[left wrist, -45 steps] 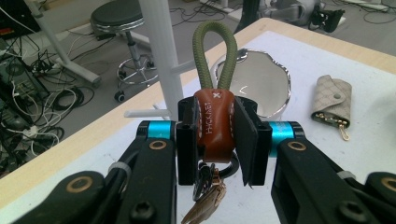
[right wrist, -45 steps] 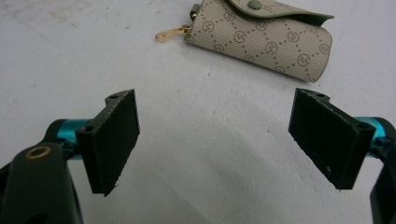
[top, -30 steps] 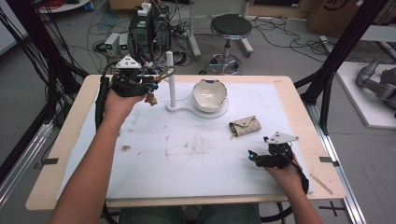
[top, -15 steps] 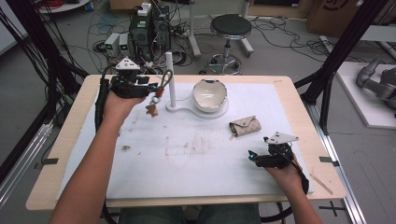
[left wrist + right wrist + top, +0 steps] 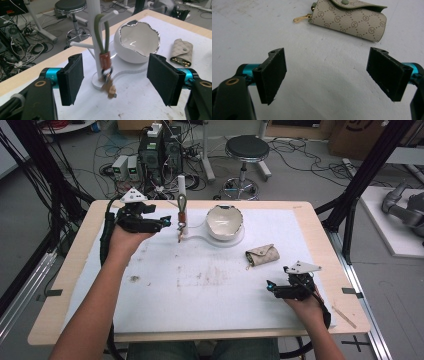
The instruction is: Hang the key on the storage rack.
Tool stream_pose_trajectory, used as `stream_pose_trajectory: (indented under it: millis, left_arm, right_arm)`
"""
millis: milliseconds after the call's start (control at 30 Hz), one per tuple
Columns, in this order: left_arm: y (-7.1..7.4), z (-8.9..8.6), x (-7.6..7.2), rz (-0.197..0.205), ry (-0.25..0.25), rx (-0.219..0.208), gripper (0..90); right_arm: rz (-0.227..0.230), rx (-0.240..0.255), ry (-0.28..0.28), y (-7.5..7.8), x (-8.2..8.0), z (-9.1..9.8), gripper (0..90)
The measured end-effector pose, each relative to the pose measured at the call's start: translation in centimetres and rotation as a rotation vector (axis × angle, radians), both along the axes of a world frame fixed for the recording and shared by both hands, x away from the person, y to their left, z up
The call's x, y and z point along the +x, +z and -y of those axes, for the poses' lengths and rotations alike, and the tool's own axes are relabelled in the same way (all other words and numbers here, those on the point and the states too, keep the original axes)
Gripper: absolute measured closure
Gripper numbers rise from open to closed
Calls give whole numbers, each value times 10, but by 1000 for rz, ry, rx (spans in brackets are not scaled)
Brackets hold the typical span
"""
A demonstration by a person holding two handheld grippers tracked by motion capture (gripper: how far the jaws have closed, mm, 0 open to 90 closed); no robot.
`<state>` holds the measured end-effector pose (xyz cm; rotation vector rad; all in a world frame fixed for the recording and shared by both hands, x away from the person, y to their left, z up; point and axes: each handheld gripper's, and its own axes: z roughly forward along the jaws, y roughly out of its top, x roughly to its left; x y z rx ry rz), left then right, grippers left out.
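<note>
- My left gripper (image 5: pixel 162 223) stands at about ten o'clock on the table. Its jaws have just been opening and are now wide, with nothing pressed between the black pads (image 5: pixel 72 78).
- The keychain (image 5: pixel 105 67) hangs free from a peg of the white stand (image 5: pixel 181 195), just at three o'clock of this gripper. I judge I let it go so that the loop carries the weight by itself.
- The keychain has an olive cord loop, a brown leather tag and small metal pieces below, blurred as if swinging.
- The stand is a smooth white post with thin pegs on a flat base.
- The bowl (image 5: pixel 225 221) sits on the same base, glossy white with a wavy silver rim.
- The key pouch (image 5: pixel 262 254) lies flat near the middle right, beige patterned fabric with a gold clasp.
- My right gripper (image 5: pixel 272 287) rests at about five o'clock, jaws wide and empty, the pouch near in front, probably waiting for the next pick.
</note>
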<state>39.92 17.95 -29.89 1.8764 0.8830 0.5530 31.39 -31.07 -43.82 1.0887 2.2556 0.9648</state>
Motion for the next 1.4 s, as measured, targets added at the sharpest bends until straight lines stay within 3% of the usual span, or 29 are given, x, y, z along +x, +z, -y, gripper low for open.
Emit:
stream_pose_trajectory:
  millis: [333, 700, 867, 1100, 1267, 1400]
  left_arm:
    - [-27, -4, -32, 13, -17, -10, 243]
    - [-60, 5, -59, -17, -48, 8, 221]
    - [-76, 9, -64, -36, -38, 23, 211]
    - [-94, 10, -64, -66, -62, 8, 210]
    - [-101, 13, -64, -73, -80, 13, 206]
    - [-100, 11, -64, -65, -66, -9, 206]
  right_arm:
    - [9, 13, -23, 1, -1, 5, 165]
    - [9, 10, -15, 1, 0, 6, 165]
    - [9, 9, -17, 1, 0, 7, 165]
    - [4, 16, -37, 1, -1, 12, 165]
    - [4, 13, -47, 0, -1, 16, 165]
    - [6, 16, -44, 0, -1, 16, 165]
